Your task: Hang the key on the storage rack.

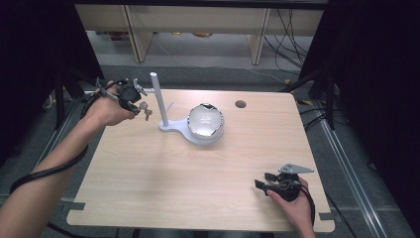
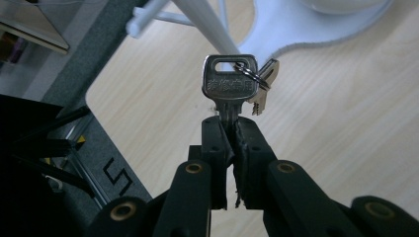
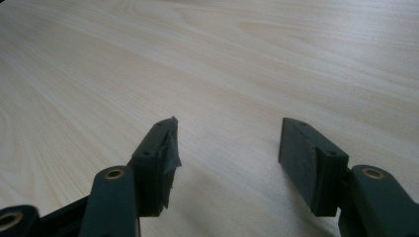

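My left gripper (image 2: pixel 228 129) clamps the blade of a silver key (image 2: pixel 229 79), its jaws closed on it. The key has a rounded rectangular head with stamped characters and a slot; a split ring (image 2: pixel 249 74) through it carries a second, smaller key (image 2: pixel 263 86). It hangs above the surface (image 1: pixel 198 168), just beside the white stand (image 1: pixel 161 101). My right gripper (image 3: pixel 227 148), well apart from the stand, rests with jaws wide, holding nothing.

Key (image 2: pixel 229 79) blade buried between left gripper (image 2: pixel 230 129) pads, tip unseen. Second key (image 2: pixel 262 88) half hidden behind first; stamped characters unreadable. White stand (image 2: pixel 301 24) cropped by top edge. Keys too small to resolve from high view.
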Tool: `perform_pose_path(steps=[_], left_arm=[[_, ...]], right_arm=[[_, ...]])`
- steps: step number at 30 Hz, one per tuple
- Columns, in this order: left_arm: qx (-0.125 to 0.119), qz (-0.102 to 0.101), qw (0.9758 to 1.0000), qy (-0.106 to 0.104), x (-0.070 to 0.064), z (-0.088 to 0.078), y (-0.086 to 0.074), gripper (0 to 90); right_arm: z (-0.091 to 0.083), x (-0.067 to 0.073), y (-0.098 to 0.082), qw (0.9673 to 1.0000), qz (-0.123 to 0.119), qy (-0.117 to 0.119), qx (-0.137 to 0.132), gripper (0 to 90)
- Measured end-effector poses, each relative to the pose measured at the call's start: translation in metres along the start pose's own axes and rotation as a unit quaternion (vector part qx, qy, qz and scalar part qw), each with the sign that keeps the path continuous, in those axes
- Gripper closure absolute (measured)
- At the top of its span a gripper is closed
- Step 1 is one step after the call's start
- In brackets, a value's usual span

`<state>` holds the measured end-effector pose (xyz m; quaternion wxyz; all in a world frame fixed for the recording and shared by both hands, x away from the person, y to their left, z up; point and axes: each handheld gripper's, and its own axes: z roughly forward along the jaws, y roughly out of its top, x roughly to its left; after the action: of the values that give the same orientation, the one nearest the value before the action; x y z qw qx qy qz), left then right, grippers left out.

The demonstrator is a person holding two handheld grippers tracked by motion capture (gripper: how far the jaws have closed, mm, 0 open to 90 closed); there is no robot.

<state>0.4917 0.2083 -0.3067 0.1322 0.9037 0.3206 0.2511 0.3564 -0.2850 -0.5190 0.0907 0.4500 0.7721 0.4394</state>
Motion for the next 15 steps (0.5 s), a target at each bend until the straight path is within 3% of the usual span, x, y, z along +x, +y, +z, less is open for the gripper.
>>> perform_pose_path(steps=[2, 8, 9, 11, 15], left_arm=[[-0.005, -0.004, 1.0, 0.006, 0.005, -0.001, 0.002, 83.6], [-0.021, -0.014, 0.9994, 0.026, 0.017, -0.002, 0.01, 83.6], [-0.024, -0.017, 0.9992, 0.028, 0.017, -0.002, 0.01, 83.5], [-0.031, -0.022, 0.9987, 0.034, 0.02, 0.002, 0.012, 83.5], [-0.036, -0.03, 0.9981, 0.041, 0.026, 0.007, 0.013, 83.5]], right_arm=[[-0.001, 0.002, 0.0, 0.9999, 0.014, 0.0, 0.003, 41.3], [0.0, 0.002, 0.0, 1.0, 0.01, 0.0, 0.001, 41.3], [0.0, -0.001, 0.0, 1.0, -0.004, -0.001, 0.0, 41.3], [-0.001, 0.003, 0.0, 0.9998, 0.021, 0.0, 0.003, 41.2], [-0.001, 0.0, 0.0, 1.0, 0.006, -0.003, 0.006, 41.1]])
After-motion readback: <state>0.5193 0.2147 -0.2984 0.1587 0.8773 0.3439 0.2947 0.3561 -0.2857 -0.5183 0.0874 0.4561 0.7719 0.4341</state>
